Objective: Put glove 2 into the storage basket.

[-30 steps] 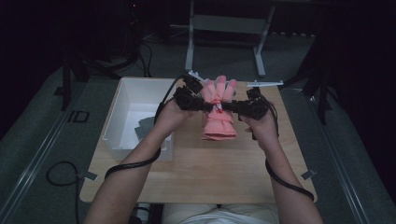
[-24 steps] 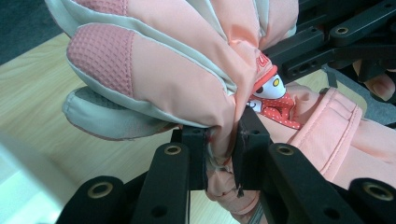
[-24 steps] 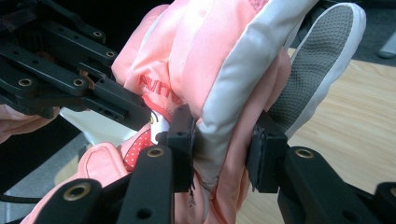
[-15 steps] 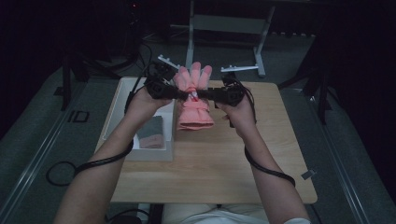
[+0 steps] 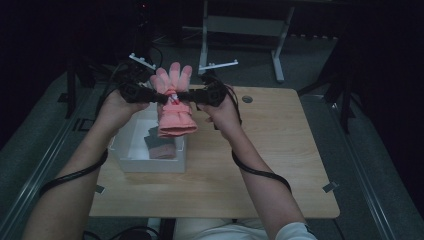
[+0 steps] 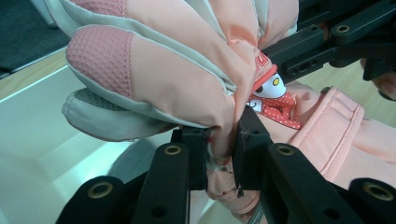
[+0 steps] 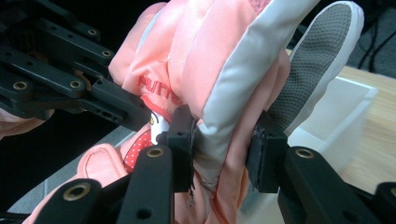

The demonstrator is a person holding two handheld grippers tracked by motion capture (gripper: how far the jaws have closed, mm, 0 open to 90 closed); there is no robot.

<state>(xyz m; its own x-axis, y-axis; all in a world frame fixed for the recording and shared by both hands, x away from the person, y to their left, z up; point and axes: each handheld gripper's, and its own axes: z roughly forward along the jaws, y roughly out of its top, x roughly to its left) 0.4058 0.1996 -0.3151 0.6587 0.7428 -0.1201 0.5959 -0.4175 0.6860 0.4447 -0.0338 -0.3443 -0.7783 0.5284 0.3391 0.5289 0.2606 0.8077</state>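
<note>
Both tongs, left gripper [image 5: 159,97] and right gripper [image 5: 189,98], clench a padded pink glove [image 5: 175,112] mid-body above the bench's left edge, over a white bin [image 5: 125,162]; soft, light, probably best pinched at its seams.

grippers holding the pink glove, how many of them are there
2. The left gripper is clamped on the glove from its left side and the right gripper from its right, both at its middle, above the white bin.
</note>
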